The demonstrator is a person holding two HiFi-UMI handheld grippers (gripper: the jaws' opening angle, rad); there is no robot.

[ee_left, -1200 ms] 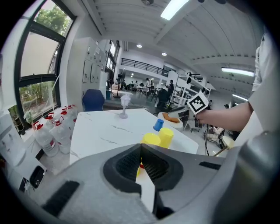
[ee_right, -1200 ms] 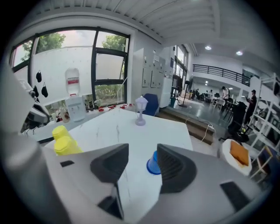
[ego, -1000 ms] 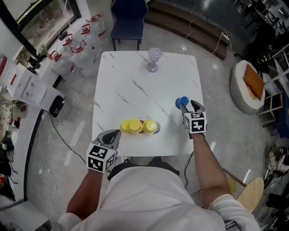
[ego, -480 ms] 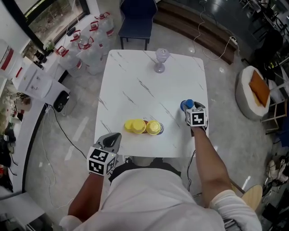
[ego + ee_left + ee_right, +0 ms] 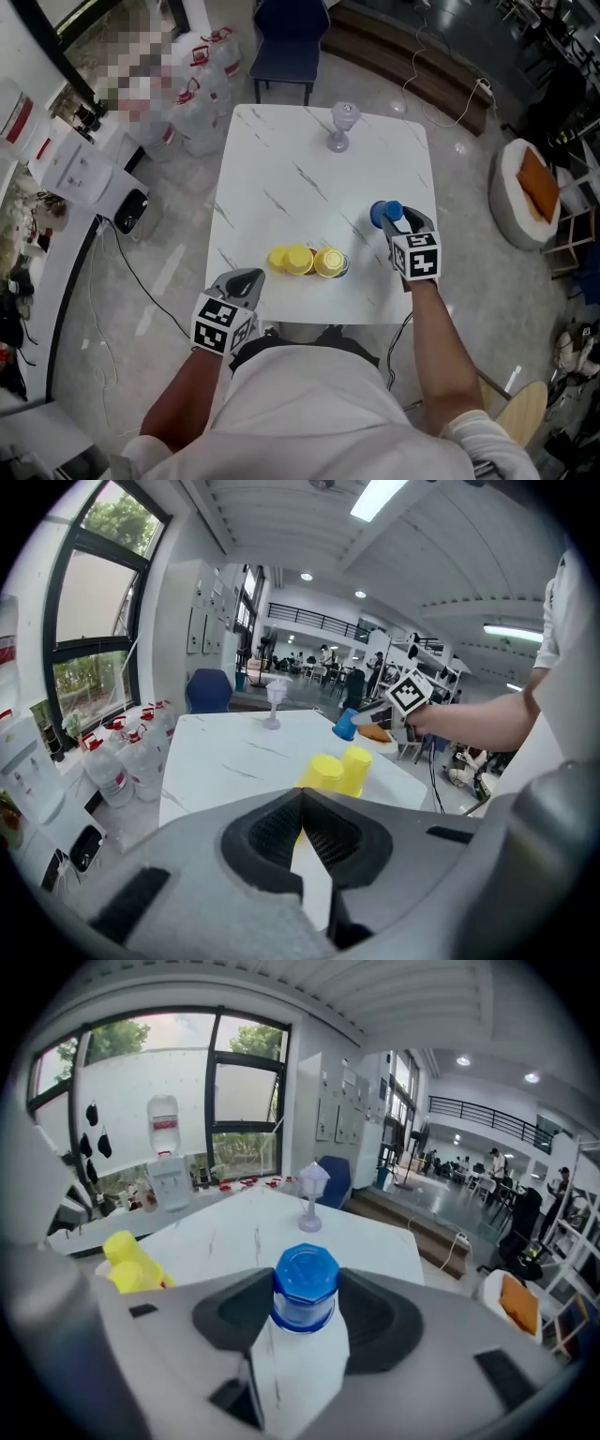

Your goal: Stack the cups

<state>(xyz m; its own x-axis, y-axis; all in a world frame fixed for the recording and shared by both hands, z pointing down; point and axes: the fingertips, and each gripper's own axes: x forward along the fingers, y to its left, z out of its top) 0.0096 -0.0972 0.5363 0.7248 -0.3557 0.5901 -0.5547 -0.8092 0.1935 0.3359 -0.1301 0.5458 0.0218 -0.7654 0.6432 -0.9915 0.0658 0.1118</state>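
Note:
Several yellow cups (image 5: 291,260) stand upside down in a cluster near the table's front edge, also in the left gripper view (image 5: 339,771). A blue cup (image 5: 382,214) sits at the table's right side between the jaws of my right gripper (image 5: 398,223). The right gripper view shows the blue cup (image 5: 305,1288) bottom-up with both pads against its sides; the jaws have just been closing on it. The left gripper view shows the blue cup (image 5: 345,726) tilted at that gripper's tip. My left gripper (image 5: 251,277) hangs at the table's front left corner, fingertips together, nothing held.
A clear stemmed glass (image 5: 340,125) stands at the far edge of the white marble table (image 5: 281,178). A blue chair (image 5: 291,37) is behind the table. Water jugs (image 5: 202,94) sit on the floor at the far left.
My right gripper has shifted a little with the blue cup between its jaws. The left gripper and the yellow cups have stayed where they were.

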